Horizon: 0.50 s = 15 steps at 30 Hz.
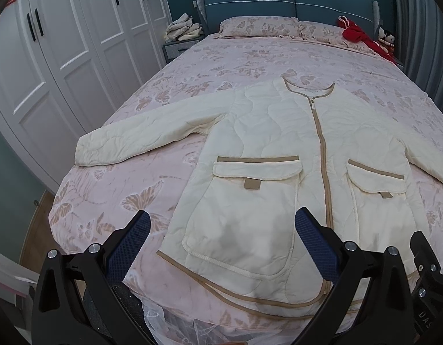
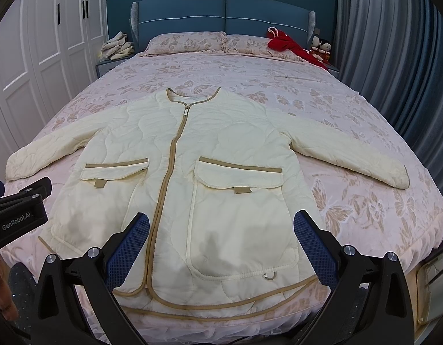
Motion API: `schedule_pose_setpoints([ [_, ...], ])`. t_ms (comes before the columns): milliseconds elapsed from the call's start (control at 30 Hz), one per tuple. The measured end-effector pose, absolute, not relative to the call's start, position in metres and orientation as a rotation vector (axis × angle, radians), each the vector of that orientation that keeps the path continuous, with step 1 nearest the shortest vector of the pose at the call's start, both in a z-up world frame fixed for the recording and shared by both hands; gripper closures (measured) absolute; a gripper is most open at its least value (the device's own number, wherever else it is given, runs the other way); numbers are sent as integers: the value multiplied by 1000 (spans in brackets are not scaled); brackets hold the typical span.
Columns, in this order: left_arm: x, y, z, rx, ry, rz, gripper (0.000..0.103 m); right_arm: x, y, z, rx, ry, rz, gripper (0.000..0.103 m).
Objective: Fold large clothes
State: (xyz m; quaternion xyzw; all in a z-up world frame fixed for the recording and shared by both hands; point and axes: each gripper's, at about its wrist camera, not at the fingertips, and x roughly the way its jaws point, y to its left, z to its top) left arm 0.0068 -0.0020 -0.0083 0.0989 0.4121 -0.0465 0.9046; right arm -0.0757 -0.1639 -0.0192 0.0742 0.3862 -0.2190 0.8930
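A cream quilted jacket (image 1: 279,132) with tan trim lies face up and zipped on the bed, sleeves spread out to both sides; it also shows in the right wrist view (image 2: 210,143). My left gripper (image 1: 223,227) is open and empty, hovering above the hem over the jacket's left pocket (image 1: 244,215). My right gripper (image 2: 221,230) is open and empty above the hem over the other pocket (image 2: 238,218). The left gripper's body (image 2: 17,207) shows at the left edge of the right wrist view.
The bed (image 2: 365,201) has a pink butterfly-print cover. Pillows (image 2: 187,41) lie at the blue headboard. A red garment (image 2: 290,44) and dolls sit at the far right. A nightstand with folded clothes (image 2: 116,47) and white wardrobes (image 1: 49,66) stand on the left, curtains (image 2: 394,57) on the right.
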Motion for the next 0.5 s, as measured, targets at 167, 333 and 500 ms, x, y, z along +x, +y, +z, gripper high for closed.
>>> schedule_pose_setpoints([
  [167,6,-2,-9,204,850,-95,5,-76,-165,-20,154,801,-456,5],
  [333,6,-2,-9,204,850,-95,5,-76,-165,-22,156,801,-454,5],
  [500,6,-3,-9,212,847,-93,5,-77,-166,-24,160,799,-453,5],
])
